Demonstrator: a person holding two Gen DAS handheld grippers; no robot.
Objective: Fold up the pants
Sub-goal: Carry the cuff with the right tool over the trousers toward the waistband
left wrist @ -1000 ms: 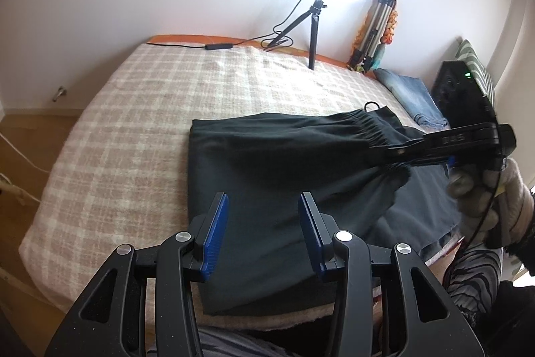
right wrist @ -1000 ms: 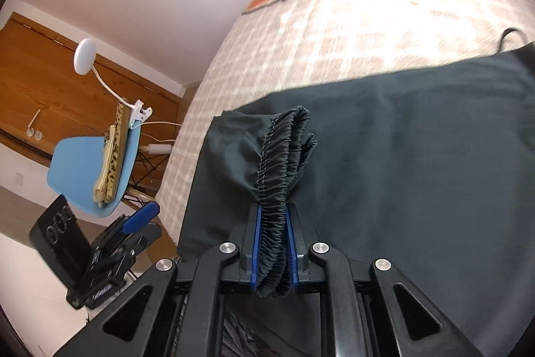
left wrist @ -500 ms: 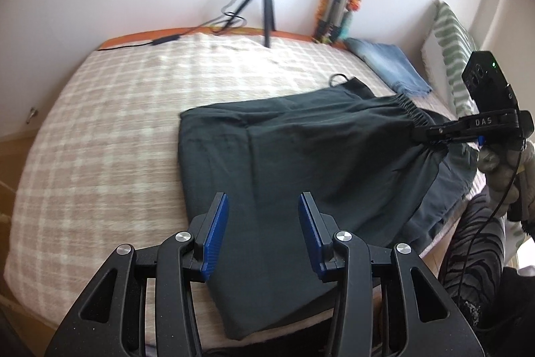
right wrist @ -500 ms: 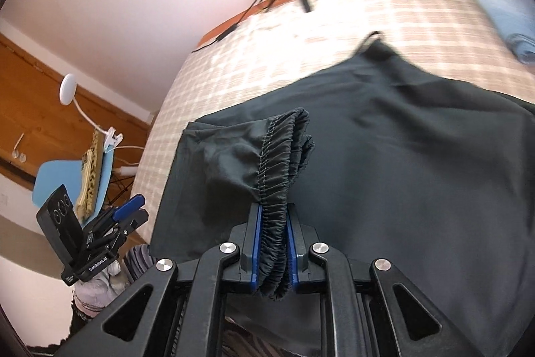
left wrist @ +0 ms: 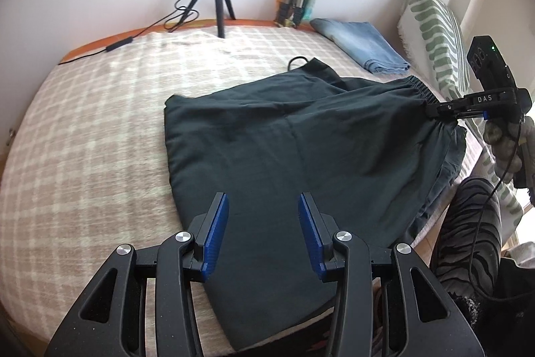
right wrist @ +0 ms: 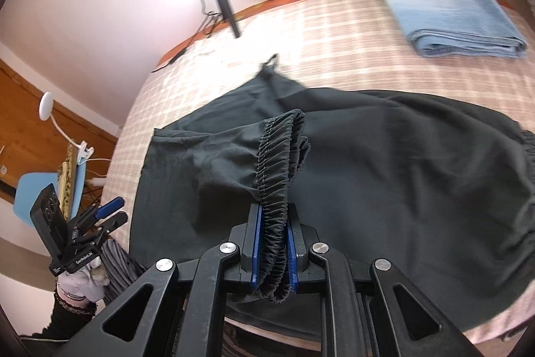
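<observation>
Right wrist view showed the right gripper [right wrist: 272, 243] clenched on the gathered waistband [right wrist: 277, 163] of the dark pants [right wrist: 401, 176], which spread away from it across the bed [right wrist: 334, 32] toward the far edge. Left wrist view showed the left gripper [left wrist: 264, 233] released, nothing between its pads, hovering over the pants' near end by the bed's near edge. The pants' long axis ran from the left gripper out to the waistband at the right edge, so the left hand sat nearer the free end. Only the left view showed the whole garment; only the right view showed the grip itself close up.
</observation>
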